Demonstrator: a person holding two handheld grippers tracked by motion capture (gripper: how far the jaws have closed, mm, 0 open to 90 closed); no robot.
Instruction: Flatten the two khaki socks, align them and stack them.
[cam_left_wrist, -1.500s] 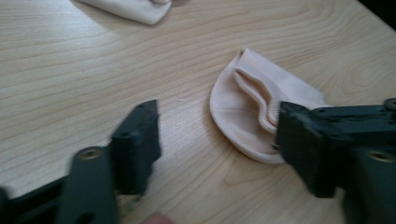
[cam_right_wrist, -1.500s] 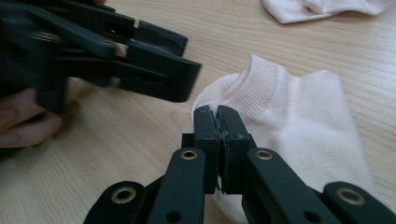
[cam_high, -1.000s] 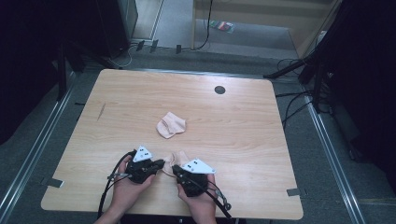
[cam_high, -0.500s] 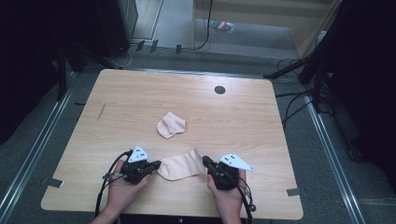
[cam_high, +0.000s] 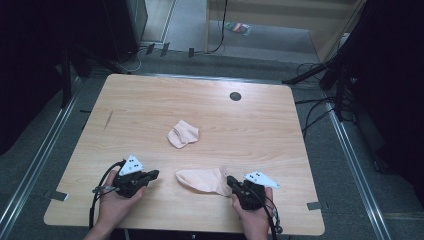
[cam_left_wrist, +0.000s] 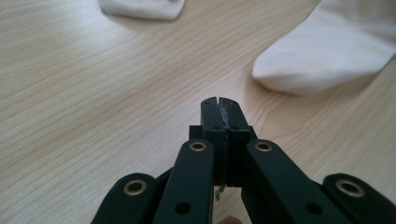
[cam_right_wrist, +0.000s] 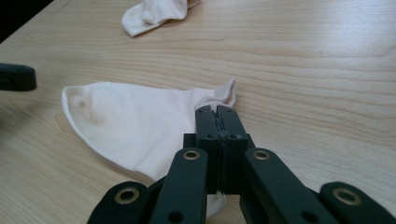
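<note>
Flat sock: pale peach cotton sock (cam_high: 202, 180) lies lengthwise across the light wooden counter (cam_high: 150, 115), toe toward left claw (cam_high: 153, 174).
Socks: two; crumpled peach sock (cam_high: 183, 134) mid-counter.
Right claw (cam_right_wrist: 218, 112): clamped on flat sock's cuff.
Left claw: closed, empty.

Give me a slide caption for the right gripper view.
Right gripper shut on a flat sock's cuff, a crumpled sock beyond.

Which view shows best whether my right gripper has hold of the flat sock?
The right gripper view: the right gripper is shut on the flat sock at its cuff. The high view shows them small; the left gripper view shows its toe.
</note>
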